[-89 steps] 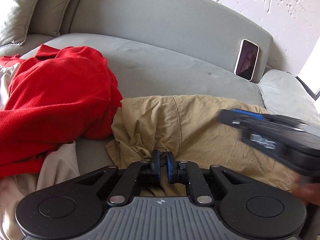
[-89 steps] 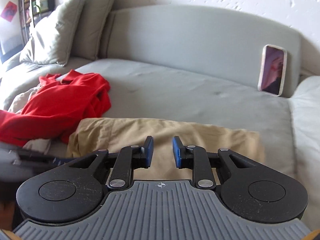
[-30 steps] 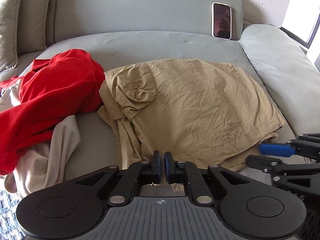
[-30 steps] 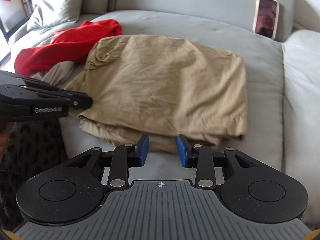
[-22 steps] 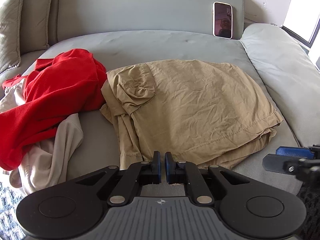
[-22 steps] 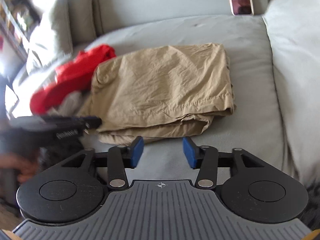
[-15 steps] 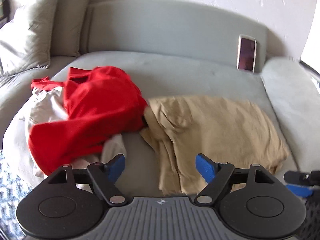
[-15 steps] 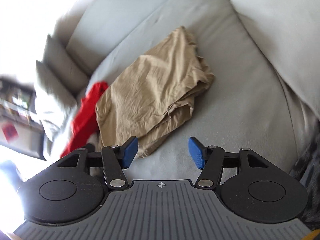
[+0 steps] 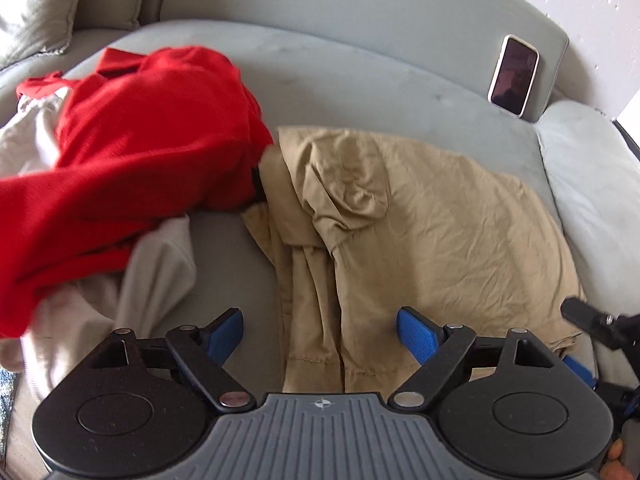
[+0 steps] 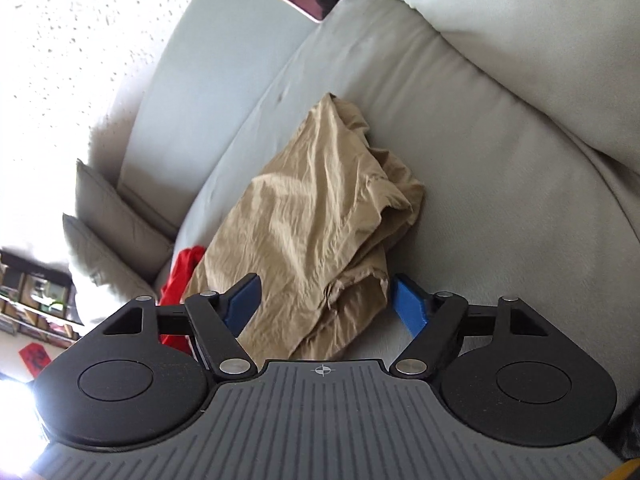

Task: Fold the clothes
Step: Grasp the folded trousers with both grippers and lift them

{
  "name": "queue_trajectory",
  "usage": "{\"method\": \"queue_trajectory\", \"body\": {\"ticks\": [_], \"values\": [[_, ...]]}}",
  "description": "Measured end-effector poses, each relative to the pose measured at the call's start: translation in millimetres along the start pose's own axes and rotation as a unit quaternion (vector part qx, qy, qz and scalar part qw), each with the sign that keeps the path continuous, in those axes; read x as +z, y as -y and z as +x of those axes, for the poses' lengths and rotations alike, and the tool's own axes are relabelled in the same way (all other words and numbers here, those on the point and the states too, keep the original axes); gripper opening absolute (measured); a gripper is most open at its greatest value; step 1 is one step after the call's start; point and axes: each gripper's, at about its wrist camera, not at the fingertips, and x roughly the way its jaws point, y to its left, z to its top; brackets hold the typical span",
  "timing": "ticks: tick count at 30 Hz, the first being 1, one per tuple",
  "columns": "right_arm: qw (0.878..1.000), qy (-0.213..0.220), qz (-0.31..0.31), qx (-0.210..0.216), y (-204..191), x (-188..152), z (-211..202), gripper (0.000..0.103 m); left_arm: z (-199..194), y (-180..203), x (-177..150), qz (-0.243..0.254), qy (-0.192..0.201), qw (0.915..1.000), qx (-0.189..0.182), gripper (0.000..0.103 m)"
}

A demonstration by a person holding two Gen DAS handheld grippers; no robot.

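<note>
While jaws gape: two grippers, left [image 9: 320,330] and right [image 10: 327,300]; one tan garment [image 9: 432,232].

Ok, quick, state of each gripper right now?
Left gripper: open, holding nothing.
Right gripper: open, holding nothing, near the tan garment.

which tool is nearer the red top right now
Left. The left tool hangs open over the sofa between the red top and the tan garment. The right tool is open at the tan garment's far side.
</note>
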Motion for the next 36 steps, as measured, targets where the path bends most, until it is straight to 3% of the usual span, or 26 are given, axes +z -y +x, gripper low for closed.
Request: {"method": "queue_trajectory", "body": {"ticks": [2, 4, 5, 6, 7, 8, 9, 10, 12, 17, 19, 21, 22, 23, 24, 26, 29, 32, 36], "values": [[1.000, 0.014, -0.002, -0.004, -0.9, 1.4, 6.2, 0.075, 5.2, 2.4, -2.4, 0.009, 0.004, 0.9999, -0.001, 0.086], [0.999, 0.022, -0.027, -0.016, -5.7, 5.4, 15.7, 0.075, 8.0, 7.2, -2.0, 0.029, 0.005, 0.9995, -0.007, 0.083], [0.998, 0.023, -0.048, -0.025, -9.8, 8.1, 21.6, 0.074, 8.6, 10.2, -1.0, 0.042, 0.005, 0.9990, -0.012, 0.066], [0.997, 0.021, -0.070, -0.037, -15.2, 10.4, 27.0, 0.069, 8.5, 13.2, 0.2, 0.053, 0.005, 0.9985, -0.014, 0.057], [0.996, 0.014, -0.080, -0.046, -19.1, 13.7, 31.0, 0.041, 5.8, 15.9, 1.2, 0.057, 0.003, 0.9984, -0.007, 0.050], [0.994, 0.008, -0.090, -0.054, -22.9, 17.1, 35.0, 0.024, 2.0, 18.5, 1.0, 0.066, 0.003, 0.9978, -0.003, 0.039], [0.993, 0.002, -0.100, -0.061, -26.6, 20.3, 37.3, 0.022, -2.9, 21.0, 0.2, 0.072, 0.006, 0.9974, -0.001, 0.029], [0.992, 0.003, -0.112, -0.059, -29.6, 23.0, 32.9, 0.016, -8.6, 22.2, -1.2, 0.070, 0.005, 0.9975, -0.007, 0.025], [0.989, 0.006, -0.139, -0.055, -36.3, 28.7, 23.4, 0.013, -22.1, 21.0, -5.4, 0.041, -0.013, 0.9982, -0.041, 0.020], [0.973, 0.042, -0.222, -0.036, -62.2, 56.3, -7.7, 0.011, -60.4, 56.2, -41.9, 0.025, -0.050, 0.9908, -0.124, 0.019], [0.962, 0.032, -0.266, -0.045, -71.1, 64.6, -7.4, 0.012, -58.2, 78.7, -59.6, 0.040, -0.075, 0.9863, -0.141, 0.019], [0.951, 0.000, -0.299, -0.077, -69.7, 69.0, 5.0, 0.013, -48.2, 99.1, -73.1, 0.079, -0.103, 0.9825, -0.134, 0.022], [0.946, -0.020, -0.307, -0.101, -64.9, 70.9, 13.0, 0.022, -43.9, 103.1, -76.6, 0.092, -0.115, 0.9815, -0.123, 0.022], [0.943, -0.040, -0.306, -0.126, -57.1, 71.8, 19.2, 0.038, -44.2, 102.2, -78.0, 0.094, -0.119, 0.9809, -0.122, 0.024], [0.943, -0.051, -0.296, -0.141, -49.2, 72.3, 19.5, 0.044, -48.5, 99.3, -77.9, 0.099, -0.115, 0.9802, -0.127, 0.028], [0.953, -0.052, -0.264, -0.140, -35.7, 74.9, 7.0, 0.057, -61.1, 92.3, -77.7, 0.113, -0.100, 0.9793, -0.135, 0.029], [0.971, -0.050, -0.208, -0.109, -20.1, 76.7, -23.5, 0.061, -94.1, 82.1, -76.1, 0.156, -0.048, 0.9779, -0.130, 0.036], [0.982, -0.056, -0.163, -0.072, -5.4, 71.7, -56.3, 0.063, -126.9, 68.4, -63.0, 0.188, 0.034, 0.9733, -0.128, 0.051], [0.991, -0.080, -0.100, -0.036, 9.3, 57.1, -78.8, 0.067, -131.7, 51.4, -26.2, 0.155, 0.101, 0.9764, -0.112, 0.075]]}}
